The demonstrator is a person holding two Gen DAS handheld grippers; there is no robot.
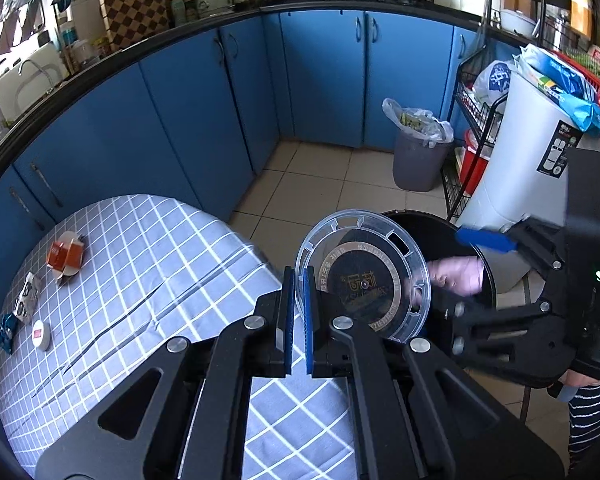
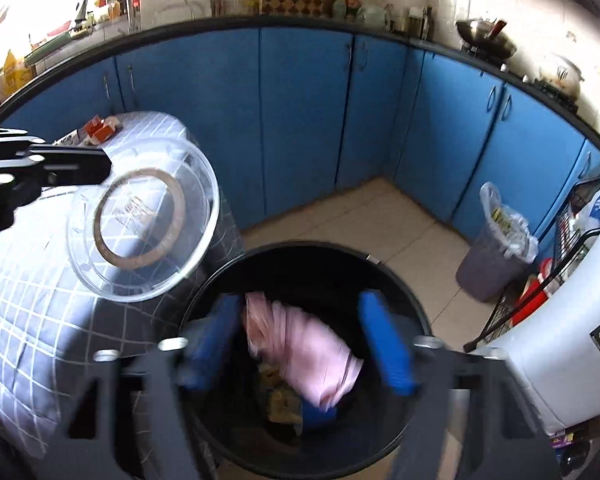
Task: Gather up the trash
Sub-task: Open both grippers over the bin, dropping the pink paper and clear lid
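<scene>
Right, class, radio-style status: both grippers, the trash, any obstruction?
Left gripper shut on clear lid. Right gripper open over black bin, pink wrapper between its fingers, blurred. Nothing blocking.

Little can be read. The clear plastic lid [image 1: 363, 276] bears a round dark label with a gold ring of characters and a gold emblem at its middle, all too small and tilted to make out. The white appliance [image 1: 520, 152] carries a black sticker with white pictograms and tiny illegible print. The white bag [image 1: 496, 78] shows a blue printed logo, unreadable.
</scene>
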